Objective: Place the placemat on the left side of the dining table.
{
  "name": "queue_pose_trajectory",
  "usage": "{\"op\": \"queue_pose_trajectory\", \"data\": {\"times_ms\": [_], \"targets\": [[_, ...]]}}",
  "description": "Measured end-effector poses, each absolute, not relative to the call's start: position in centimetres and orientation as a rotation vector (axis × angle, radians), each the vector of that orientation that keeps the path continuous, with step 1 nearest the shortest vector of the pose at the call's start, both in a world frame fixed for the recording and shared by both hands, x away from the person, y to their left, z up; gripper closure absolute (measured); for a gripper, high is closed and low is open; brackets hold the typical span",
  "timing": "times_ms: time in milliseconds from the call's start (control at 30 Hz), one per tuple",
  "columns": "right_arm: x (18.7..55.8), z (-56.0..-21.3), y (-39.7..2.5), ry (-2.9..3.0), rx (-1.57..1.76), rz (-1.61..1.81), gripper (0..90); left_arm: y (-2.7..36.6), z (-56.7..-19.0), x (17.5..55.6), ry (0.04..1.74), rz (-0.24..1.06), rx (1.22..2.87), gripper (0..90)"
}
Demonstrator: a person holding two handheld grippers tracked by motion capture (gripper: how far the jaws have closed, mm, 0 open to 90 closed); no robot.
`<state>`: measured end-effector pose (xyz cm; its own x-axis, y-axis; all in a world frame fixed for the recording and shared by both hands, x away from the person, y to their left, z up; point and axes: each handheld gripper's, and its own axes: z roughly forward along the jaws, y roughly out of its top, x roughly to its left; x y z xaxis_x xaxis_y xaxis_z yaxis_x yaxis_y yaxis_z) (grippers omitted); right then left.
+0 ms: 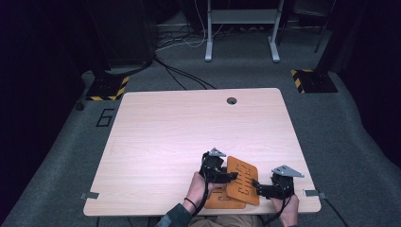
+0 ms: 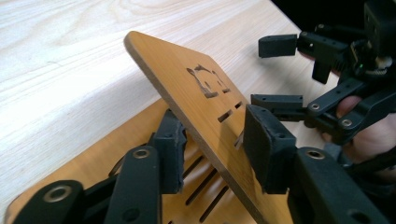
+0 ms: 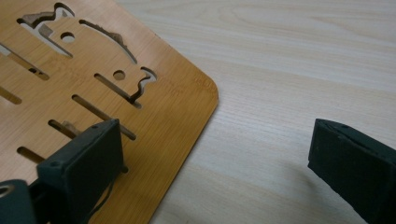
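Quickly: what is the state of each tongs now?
Left tongs: closed on the tilted upper wooden board.
Right tongs: open, holding nothing.

Left hand-held gripper [image 1: 232,176] clamped shut, right hand-held gripper [image 1: 256,185] jaws spread

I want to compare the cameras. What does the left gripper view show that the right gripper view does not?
Left gripper view alone: the left gripper shut on the tilted upper board, a second board lying flat beneath it, and the right gripper with its jaws apart.
Right gripper view alone: close detail of the board's round holes and rounded corner.
Both: the slotted orange-brown board and the pale wooden table.
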<state>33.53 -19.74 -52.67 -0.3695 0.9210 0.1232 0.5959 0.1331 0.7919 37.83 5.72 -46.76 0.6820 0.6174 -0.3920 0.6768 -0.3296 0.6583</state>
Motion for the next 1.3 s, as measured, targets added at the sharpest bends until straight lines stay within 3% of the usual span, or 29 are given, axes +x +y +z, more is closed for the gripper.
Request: {"op": "queue_pose_trajectory", "data": {"times_ms": [533, 700, 967, 1300], "targets": [[34.7, -52.5, -24.3, 1.939, 1.550, 1.036, 0.0, 5.2, -46.3, 38.0, 0.976, -0.142, 2.025, 68.0], [36.1, -53.0, -23.8, 2.034, 1.510, 0.857, 0.0, 5.0, -46.3, 38.2, 0.988, -0.166, 2.010, 70.4], [36.4, -53.0, -23.9, 2.051, 1.496, 0.873, 0.0, 5.0, -46.5, 39.0, 1.015, -0.235, 1.985, 72.6], [36.3, -52.9, -24.6, 1.968, 1.571, 0.895, 1.5, 4.0, -45.1, 38.9, 0.986, -0.223, 1.945, 79.2]]}}
